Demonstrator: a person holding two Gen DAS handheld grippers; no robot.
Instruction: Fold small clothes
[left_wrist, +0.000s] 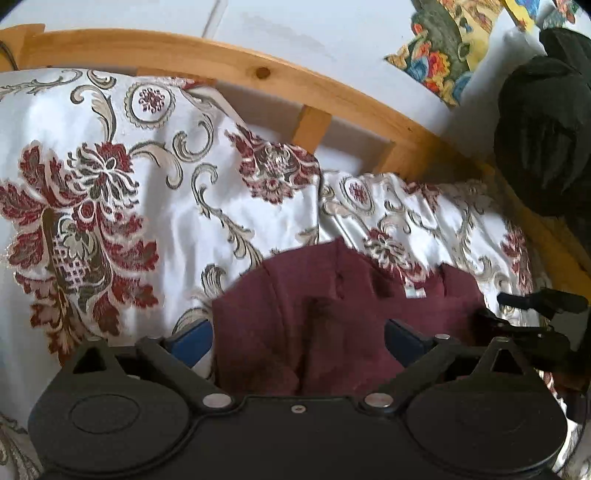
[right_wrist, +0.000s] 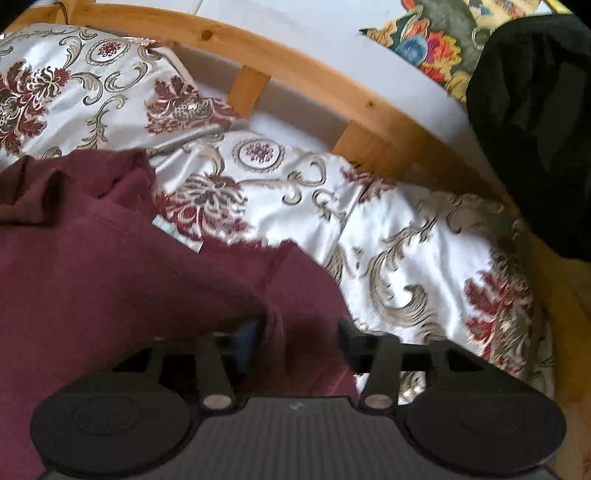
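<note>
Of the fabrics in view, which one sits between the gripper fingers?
The plain maroon garment. It lies between the fingers of the left gripper and right gripper, while the floral bedspread lies underneath and the black cloth sits far off.

Maroon garment (right_wrist: 110, 277) hides right tool (right_wrist: 295, 332) fingertips; left edge crops it

Bright, soft daylight throughout; sheen glaring off the satin bedspread (left_wrist: 229, 206). Motion blur smearing the maroon garment (right_wrist: 110, 266) edges. Fisheye bending the wooden headboard (left_wrist: 332, 99); corners vignetted black.
</note>
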